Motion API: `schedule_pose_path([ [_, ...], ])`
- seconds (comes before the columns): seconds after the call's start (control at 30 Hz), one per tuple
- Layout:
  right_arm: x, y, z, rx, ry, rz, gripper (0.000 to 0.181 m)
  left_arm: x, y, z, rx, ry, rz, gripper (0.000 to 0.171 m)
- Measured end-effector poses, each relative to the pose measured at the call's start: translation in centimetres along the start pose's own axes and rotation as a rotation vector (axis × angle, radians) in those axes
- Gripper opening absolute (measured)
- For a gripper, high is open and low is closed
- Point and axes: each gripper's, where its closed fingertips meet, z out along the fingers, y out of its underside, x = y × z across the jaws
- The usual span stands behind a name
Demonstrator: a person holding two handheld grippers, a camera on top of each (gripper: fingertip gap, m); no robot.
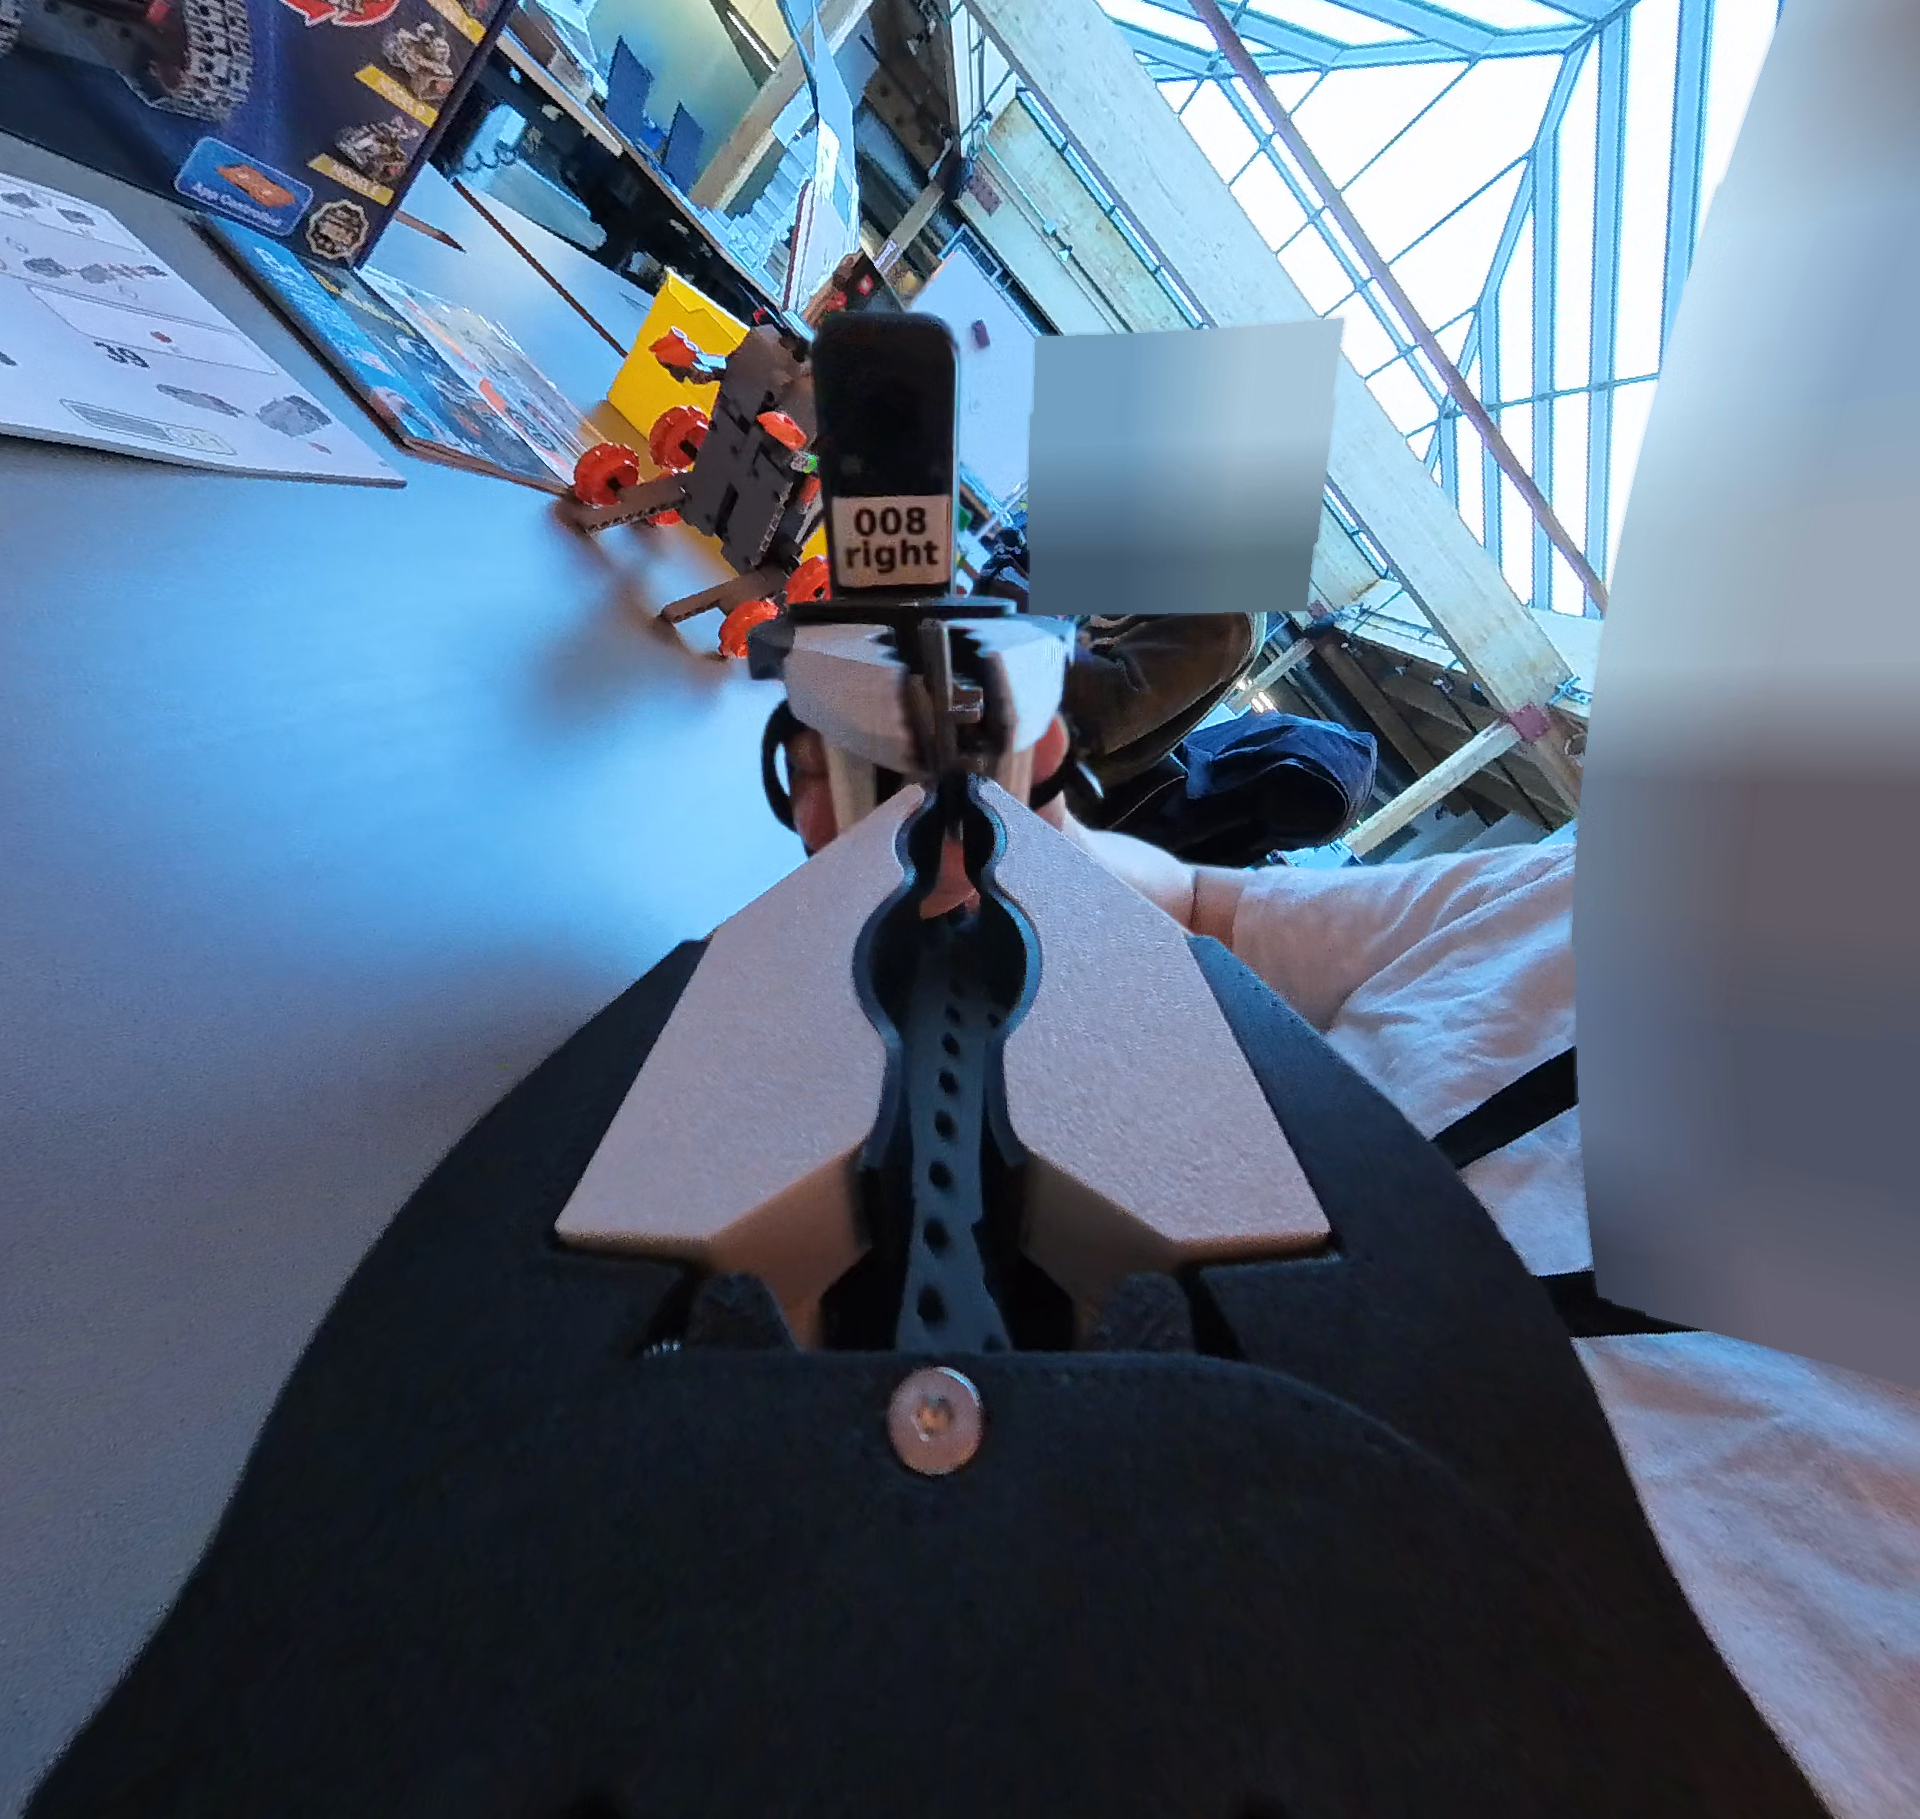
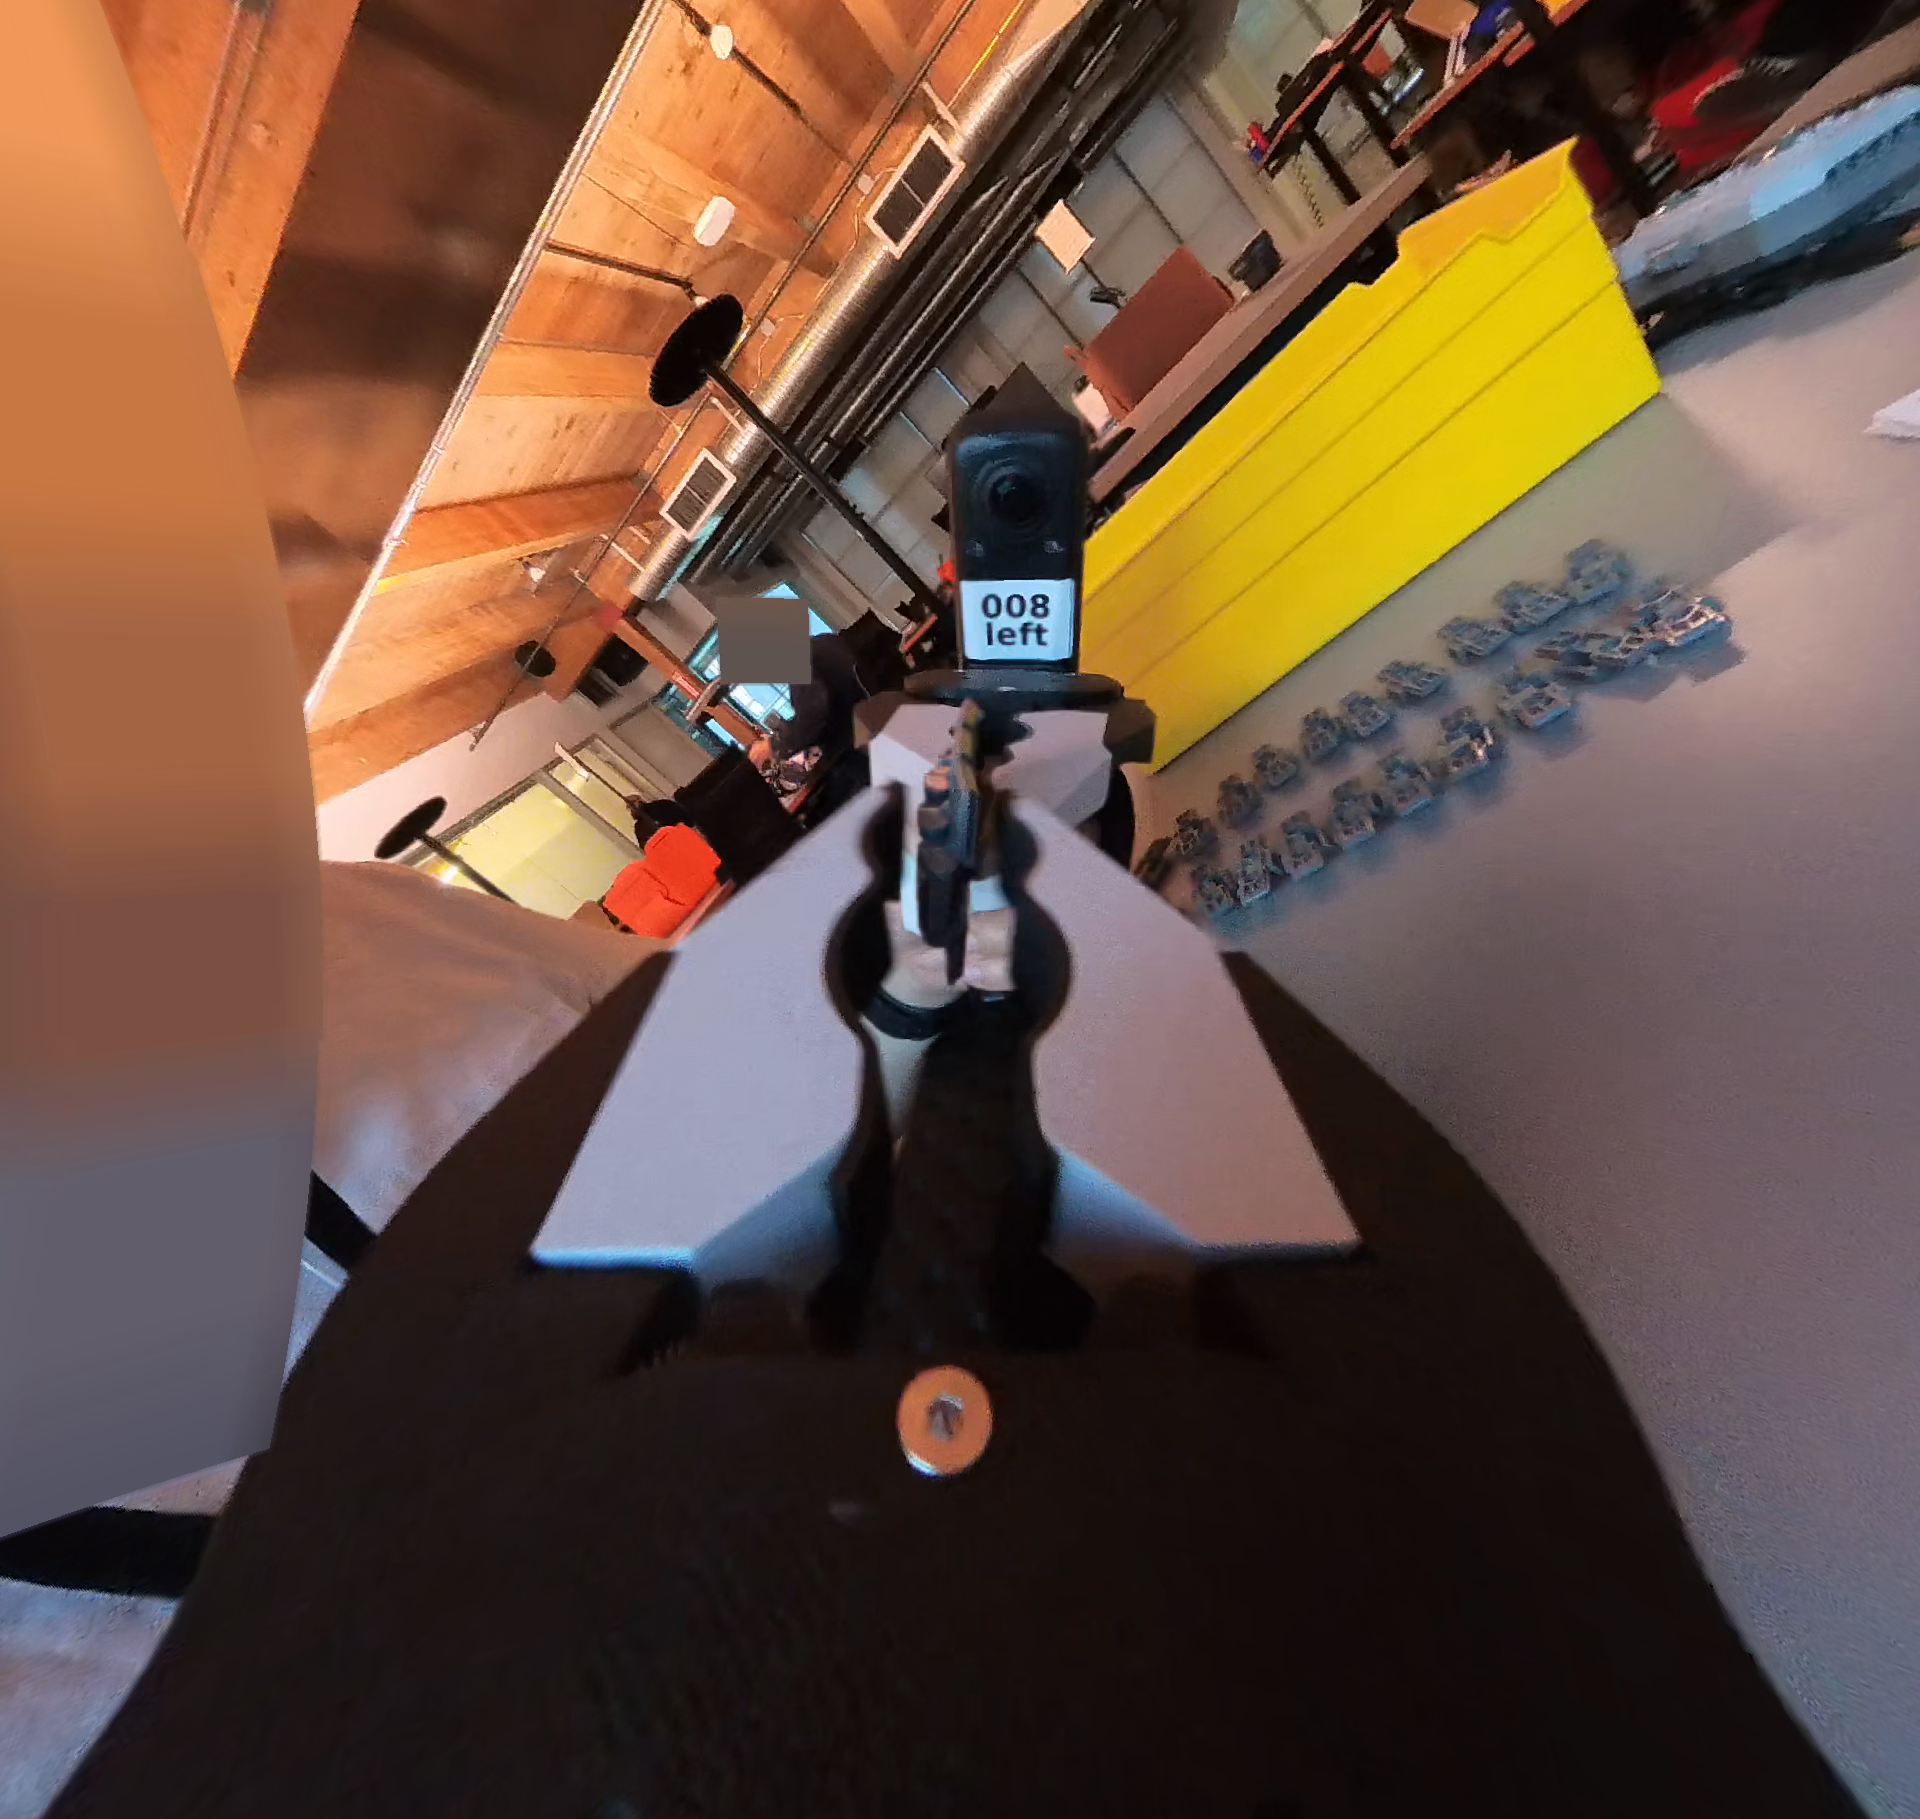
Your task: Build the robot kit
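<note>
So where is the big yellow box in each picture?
Left wrist view: the yellow box is small, upper middle-left, behind the orange-wheeled brick model.
Right wrist view: the box is big, at the right, behind rows of small grey pieces.
Shared landmark: the grey table it stands on.

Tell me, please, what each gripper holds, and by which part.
The left gripper clamps a dark holed beam lengthwise between its fingers. The right gripper likewise pinches a dark strip; the exact hold point cannot be told.
</note>
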Motion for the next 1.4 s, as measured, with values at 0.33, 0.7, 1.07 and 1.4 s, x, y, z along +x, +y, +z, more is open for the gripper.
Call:
schedule_pose_path([
  [0.33,0.1,-0.3,-1.0,0.011,0.01,0.006,0.004,-0.3,0.1,-1.7,-0.073,-0.099,0.056,0.018],
  [0.7,4.9,0.7,-4.5,-0.157,0.208,-0.114,0.005,-5.7,-1.5,-15.2,-0.423,-0.925,0.376,0.01],
  [1.07,4.5,0.6,-5.4,-0.102,0.167,-0.061,0.005,-14.1,-6.5,-13.4,-1.067,-0.946,0.798,0.018],
  [1.4,4.2,1.1,-5.4,-0.139,0.172,-0.087,0.005,-18.1,-6.0,-13.6,-1.375,-0.775,1.002,0.019],
])
